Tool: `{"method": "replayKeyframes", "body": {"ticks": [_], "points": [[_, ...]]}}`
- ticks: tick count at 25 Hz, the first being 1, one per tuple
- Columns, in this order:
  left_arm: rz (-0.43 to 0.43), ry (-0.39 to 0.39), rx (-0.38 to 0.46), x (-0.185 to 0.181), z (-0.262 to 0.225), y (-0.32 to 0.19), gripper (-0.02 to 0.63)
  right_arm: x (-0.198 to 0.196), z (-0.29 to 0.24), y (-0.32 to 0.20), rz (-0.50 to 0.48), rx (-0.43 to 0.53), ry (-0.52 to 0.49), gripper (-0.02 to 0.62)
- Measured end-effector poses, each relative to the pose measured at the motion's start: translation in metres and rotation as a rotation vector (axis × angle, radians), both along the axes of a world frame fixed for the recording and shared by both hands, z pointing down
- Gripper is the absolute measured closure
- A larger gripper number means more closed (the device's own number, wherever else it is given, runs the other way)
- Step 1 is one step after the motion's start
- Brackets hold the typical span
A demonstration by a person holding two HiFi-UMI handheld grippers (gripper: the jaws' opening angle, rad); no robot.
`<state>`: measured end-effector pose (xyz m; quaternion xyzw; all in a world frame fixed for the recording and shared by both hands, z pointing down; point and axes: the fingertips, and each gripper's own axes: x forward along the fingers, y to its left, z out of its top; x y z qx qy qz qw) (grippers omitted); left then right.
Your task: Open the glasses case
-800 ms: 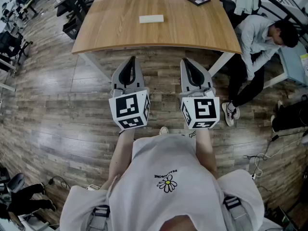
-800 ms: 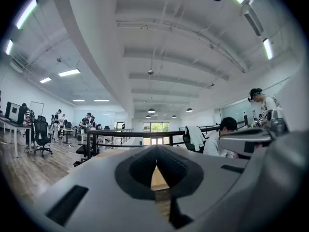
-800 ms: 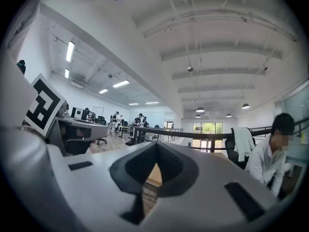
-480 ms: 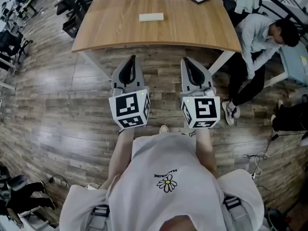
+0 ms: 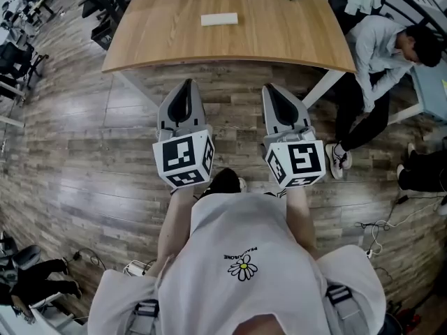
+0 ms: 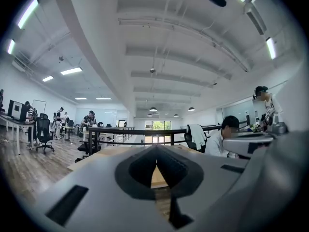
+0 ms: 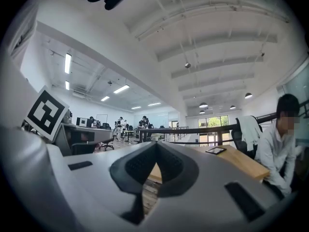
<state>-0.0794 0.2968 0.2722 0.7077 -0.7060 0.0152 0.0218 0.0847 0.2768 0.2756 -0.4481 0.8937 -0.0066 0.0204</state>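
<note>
Holding left gripper [image 5: 185, 84] and right gripper [image 5: 269, 88] before the table [image 5: 279, 37], I log both pressed together, empty. Glasses case [image 5: 219, 19] lies on the table.

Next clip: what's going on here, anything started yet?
A person stands short of the wooden table, holding the left gripper and the right gripper level and side by side, both shut and empty. The white glasses case lies on the table, apparently closed, well ahead of both grippers. Nothing has been touched yet.
</note>
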Motion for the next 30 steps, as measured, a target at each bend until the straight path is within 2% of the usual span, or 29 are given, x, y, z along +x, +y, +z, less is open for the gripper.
{"method": "replayKeyframes", "body": {"ticks": [3,8,13,20,25,30], "points": [[0.006,-0.010,0.000,-0.002,0.002,-0.003,0.589,-0.004,0.006,-0.008,-0.022,-0.025,-0.013,0.591],[0.019,-0.006,0.040,-0.016,-0.006,-0.013,0.589,-0.012,0.005,-0.017,-0.057,-0.009,-0.024,0.590],[0.042,-0.001,0.095,-0.028,-0.023,-0.040,0.589,-0.018,-0.007,-0.036,-0.022,0.036,-0.008,0.589],[0.145,0.003,0.126,-0.003,-0.024,-0.092,0.589,-0.012,-0.011,-0.069,0.049,0.085,0.036,0.589],[0.173,0.004,0.119,0.002,-0.014,-0.144,0.589,-0.015,-0.010,-0.116,0.052,0.102,0.060,0.590],[0.180,-0.003,0.112,-0.028,-0.006,-0.213,0.589,-0.042,-0.004,-0.186,0.065,0.089,0.077,0.591]]}}
